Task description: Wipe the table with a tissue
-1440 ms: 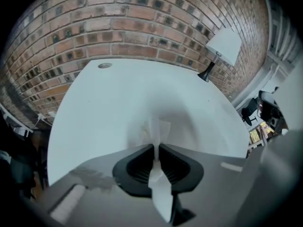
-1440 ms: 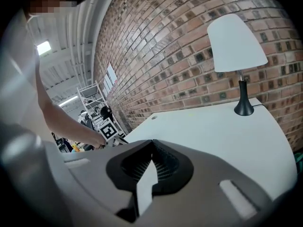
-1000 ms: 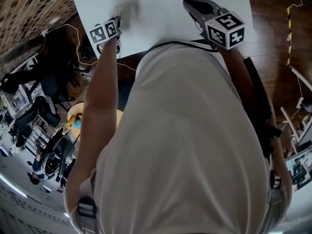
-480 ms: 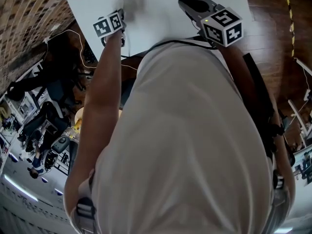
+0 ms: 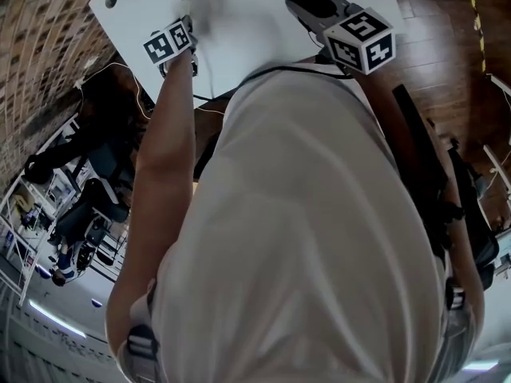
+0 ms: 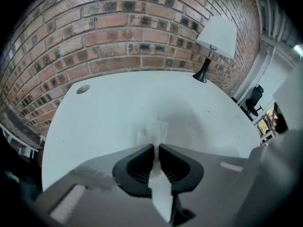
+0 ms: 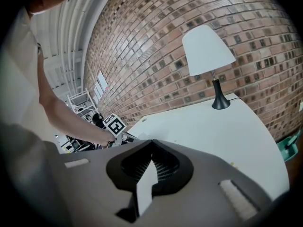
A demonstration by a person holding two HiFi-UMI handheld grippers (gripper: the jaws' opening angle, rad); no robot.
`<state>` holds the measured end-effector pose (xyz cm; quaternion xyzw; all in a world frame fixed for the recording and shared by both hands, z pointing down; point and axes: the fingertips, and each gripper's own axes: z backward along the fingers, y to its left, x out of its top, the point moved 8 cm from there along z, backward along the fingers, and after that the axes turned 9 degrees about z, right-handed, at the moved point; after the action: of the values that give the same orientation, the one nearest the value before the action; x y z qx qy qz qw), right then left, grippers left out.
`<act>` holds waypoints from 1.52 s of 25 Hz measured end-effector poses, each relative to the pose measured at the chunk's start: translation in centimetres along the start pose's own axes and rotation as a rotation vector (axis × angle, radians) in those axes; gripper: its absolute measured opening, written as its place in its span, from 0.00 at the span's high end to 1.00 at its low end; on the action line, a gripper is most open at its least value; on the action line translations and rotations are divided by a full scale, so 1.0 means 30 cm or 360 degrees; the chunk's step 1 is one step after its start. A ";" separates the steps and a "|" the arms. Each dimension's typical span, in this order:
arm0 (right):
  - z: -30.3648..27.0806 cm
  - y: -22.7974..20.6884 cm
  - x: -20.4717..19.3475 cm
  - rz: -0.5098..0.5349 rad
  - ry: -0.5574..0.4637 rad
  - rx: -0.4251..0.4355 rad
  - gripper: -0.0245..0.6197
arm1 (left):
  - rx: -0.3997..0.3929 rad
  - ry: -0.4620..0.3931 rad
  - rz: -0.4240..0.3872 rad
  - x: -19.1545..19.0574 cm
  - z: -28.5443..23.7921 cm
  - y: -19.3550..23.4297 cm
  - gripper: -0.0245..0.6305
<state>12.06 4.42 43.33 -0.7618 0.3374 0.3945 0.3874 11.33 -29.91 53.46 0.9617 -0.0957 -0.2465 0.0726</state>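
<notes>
The left gripper [image 5: 194, 24] has slid along the near-left edge of the white table [image 5: 255, 42] over the past second, dragging the tissue [image 6: 152, 129] with it. The right gripper [image 5: 297, 2] has edged a little across the table's near-right part.

Head view: both grippers reach over the table from its near side. The person's pale shirt [image 5: 303, 214] fills most of the frame and covers the table's near edge between the arms. The tissue is only a grey smear on the tabletop just beyond the left gripper, too blurred to show its shape. A round cable hole [image 5: 110, 0] sits by the table's far-left corner. The table's far side is cut off by the top of the frame.

Left gripper view: the jaws stand a sliver apart, pinched on the tissue, whose free end lies pressed on the tabletop near the table's middle. A white-shaded lamp [image 6: 215, 39] stands at the table's far-right edge, against the brick wall [image 6: 118, 32] behind the table. An office chair [image 6: 255, 96] shows beyond the table's right end.

Right gripper view: the jaws are drawn together at their tips, above the table's near side. The left gripper's marker cube [image 7: 115, 124] shows at the table's left edge. What looks like a teal bin [image 7: 292, 143] beside the table's right end is cut off by the lens rim, its contents out of sight
</notes>
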 end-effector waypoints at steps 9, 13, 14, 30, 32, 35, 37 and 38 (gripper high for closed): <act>-0.027 -0.012 0.036 0.0028 0.0027 -0.0021 0.95 | 0.0001 -0.0007 0.0078 0.042 -0.045 0.008 0.90; -0.044 -0.001 0.013 0.0016 0.0053 0.0000 0.95 | 0.0037 0.0018 0.0060 0.017 -0.041 0.025 0.90; -0.054 -0.002 0.013 0.0020 0.0061 0.0009 0.95 | 0.0045 0.0021 0.0055 0.017 -0.044 0.028 0.90; 0.001 -0.074 0.001 0.0060 0.0056 0.0086 0.95 | 0.0051 0.0058 0.0039 0.006 -0.075 -0.146 0.90; -0.016 -0.078 0.010 0.0060 0.0054 0.0092 0.95 | 0.0074 0.0048 0.0026 0.024 -0.075 -0.142 0.90; -0.022 -0.089 0.015 0.0053 0.0052 0.0101 0.95 | 0.0068 0.0027 0.0061 0.041 -0.077 -0.147 0.90; -0.024 -0.102 0.013 0.0041 0.0051 0.0097 0.95 | 0.0050 0.0028 0.0055 0.052 -0.090 -0.168 0.90; -0.026 -0.108 0.013 0.0035 0.0049 0.0094 0.95 | 0.0039 0.0027 0.0039 0.060 -0.097 -0.182 0.90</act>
<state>15.15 5.20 44.34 -0.7523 0.3633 0.3769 0.3999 15.11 -24.74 54.15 0.9632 -0.1100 -0.2364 0.0647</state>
